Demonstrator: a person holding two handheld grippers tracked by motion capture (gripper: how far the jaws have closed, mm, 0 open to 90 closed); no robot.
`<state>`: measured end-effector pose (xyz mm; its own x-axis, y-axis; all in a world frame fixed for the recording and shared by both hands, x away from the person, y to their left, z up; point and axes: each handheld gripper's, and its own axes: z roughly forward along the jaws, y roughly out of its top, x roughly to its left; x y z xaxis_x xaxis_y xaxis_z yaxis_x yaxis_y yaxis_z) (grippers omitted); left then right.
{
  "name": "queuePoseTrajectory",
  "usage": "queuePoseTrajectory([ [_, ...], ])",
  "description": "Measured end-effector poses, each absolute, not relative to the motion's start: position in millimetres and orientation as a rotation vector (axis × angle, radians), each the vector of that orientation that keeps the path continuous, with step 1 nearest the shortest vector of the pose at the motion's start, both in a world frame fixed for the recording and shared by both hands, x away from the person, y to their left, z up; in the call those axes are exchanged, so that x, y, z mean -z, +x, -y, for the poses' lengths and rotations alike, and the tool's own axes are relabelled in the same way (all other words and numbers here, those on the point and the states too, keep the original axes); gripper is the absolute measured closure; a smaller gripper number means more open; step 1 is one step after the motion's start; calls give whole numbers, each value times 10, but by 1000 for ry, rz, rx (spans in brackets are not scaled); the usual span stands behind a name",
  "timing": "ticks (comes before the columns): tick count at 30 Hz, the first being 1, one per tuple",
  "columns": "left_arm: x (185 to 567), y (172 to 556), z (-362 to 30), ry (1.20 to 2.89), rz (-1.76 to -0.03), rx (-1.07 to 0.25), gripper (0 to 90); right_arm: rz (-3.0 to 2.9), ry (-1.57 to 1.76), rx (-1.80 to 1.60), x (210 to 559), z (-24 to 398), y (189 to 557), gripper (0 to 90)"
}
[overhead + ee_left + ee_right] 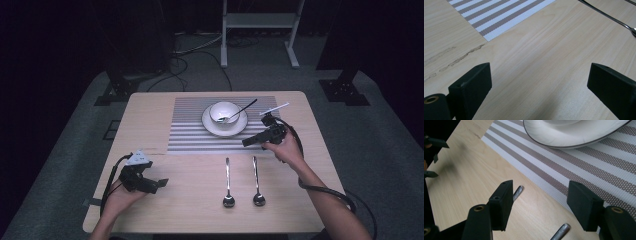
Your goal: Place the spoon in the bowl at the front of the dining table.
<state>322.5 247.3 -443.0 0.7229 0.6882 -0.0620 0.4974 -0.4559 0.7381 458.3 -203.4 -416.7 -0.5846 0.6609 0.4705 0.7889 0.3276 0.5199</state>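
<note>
Two spoon handles [517, 192] lie below the right gripper's [540, 202] open jaws.

left gripper [161, 183]: jaws wide apart, empty, held low, pointing right | right gripper [247, 142]: jaws wide apart, empty, angled left, forearm reaching in from lower right

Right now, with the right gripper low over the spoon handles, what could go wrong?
The open right gripper sits above the tips of both spoons; closing carelessly could catch the near spoon and nudge the far spoon askew. The plate lies just beyond on the placemat, so overshooting might bump it and tip the spoon resting in the bowl.
</note>
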Motion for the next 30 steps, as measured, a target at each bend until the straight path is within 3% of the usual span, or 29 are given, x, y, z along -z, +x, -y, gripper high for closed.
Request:
queuePoseTrajectory([
  [30, 4419, 3217, -2463, 2146, -889, -318, 44, 2389, -1312, 1154, 4460, 2216, 4128, 357],
])
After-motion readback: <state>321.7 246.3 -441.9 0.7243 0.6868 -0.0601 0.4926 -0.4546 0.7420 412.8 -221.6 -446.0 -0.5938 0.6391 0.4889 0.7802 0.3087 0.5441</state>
